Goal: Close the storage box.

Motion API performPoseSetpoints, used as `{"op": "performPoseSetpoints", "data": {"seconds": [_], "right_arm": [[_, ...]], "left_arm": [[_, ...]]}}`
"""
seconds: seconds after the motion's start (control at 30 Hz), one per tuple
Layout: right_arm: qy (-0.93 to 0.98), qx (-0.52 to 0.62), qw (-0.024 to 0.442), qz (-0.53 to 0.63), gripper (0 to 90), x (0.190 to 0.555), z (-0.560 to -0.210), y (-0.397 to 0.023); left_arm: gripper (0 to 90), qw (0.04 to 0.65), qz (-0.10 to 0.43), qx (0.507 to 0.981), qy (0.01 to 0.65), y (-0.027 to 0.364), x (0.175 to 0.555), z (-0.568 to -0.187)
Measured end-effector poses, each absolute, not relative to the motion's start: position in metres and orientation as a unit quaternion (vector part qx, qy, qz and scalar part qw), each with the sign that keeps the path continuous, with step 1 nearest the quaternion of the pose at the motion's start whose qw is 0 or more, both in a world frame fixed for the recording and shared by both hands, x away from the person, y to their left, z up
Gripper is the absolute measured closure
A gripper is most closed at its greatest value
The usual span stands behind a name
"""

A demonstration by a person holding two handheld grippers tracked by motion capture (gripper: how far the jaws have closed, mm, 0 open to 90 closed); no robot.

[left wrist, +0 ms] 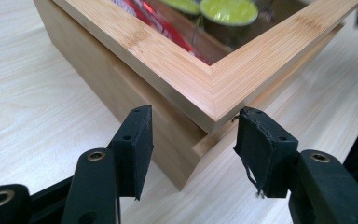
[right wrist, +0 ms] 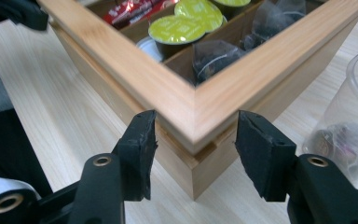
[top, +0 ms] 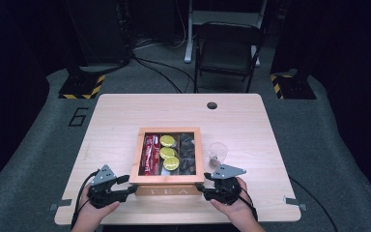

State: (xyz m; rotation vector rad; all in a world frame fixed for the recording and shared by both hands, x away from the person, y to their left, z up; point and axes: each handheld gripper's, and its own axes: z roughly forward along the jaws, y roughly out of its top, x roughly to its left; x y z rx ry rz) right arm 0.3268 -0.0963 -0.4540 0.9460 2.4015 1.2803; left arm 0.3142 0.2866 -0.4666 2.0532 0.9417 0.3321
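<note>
A bamboo tea box (top: 166, 180) with a framed clear lid stands at the table's front middle. Under the lid lie red packets (top: 150, 153), green-topped capsules (top: 168, 153) and dark tea bags (top: 188, 153). My left gripper (top: 127, 185) is at the box's near left corner. In the left gripper view its jaws stand open on either side of the lid corner (left wrist: 213, 100), pads clear of the wood. My right gripper (top: 201, 187) is at the near right corner. In the right gripper view it (right wrist: 196, 126) is open too, straddling the lid frame (right wrist: 135, 70) without pressing.
A clear plastic cup (top: 218, 152) with a dark bag in it stands just right of the box, close to my right gripper (right wrist: 354, 121). The wooden table (top: 116, 121) has a cable hole (top: 212, 105) at the back. A folding chair (top: 227, 48) stands behind.
</note>
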Motion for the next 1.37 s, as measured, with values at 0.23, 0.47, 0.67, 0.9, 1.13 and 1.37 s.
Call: {"op": "performPoseSetpoints", "data": {"seconds": [0.23, 0.47, 0.67, 0.9, 1.13, 1.37], "right_arm": [[0.825, 0.328, 0.131, 0.442, 43.8, 0.328, -0.454, -0.097], [0.815, 0.339, 0.137, 0.449, 43.0, 0.328, -0.451, -0.1], [0.804, 0.347, 0.145, 0.46, 43.4, 0.332, -0.447, -0.108], [0.797, 0.36, 0.162, 0.457, 44.7, 0.336, -0.446, -0.12], [0.791, 0.374, 0.165, 0.455, 45.7, 0.338, -0.45, -0.129], [0.793, 0.356, 0.149, 0.471, 43.7, 0.334, -0.452, -0.128]], "left_arm": [[35.9, 0.448, 0.123, 0.796, 0.388, 0.29, 0.314, -0.463], [36.1, 0.462, 0.135, 0.783, 0.394, 0.296, 0.316, -0.459], [37.3, 0.47, 0.143, 0.767, 0.412, 0.308, 0.319, -0.454], [39.5, 0.464, 0.157, 0.759, 0.43, 0.32, 0.325, -0.457], [41.8, 0.459, 0.158, 0.753, 0.445, 0.328, 0.332, -0.462], [40.0, 0.454, 0.161, 0.743, 0.465, 0.334, 0.337, -0.466]]}}
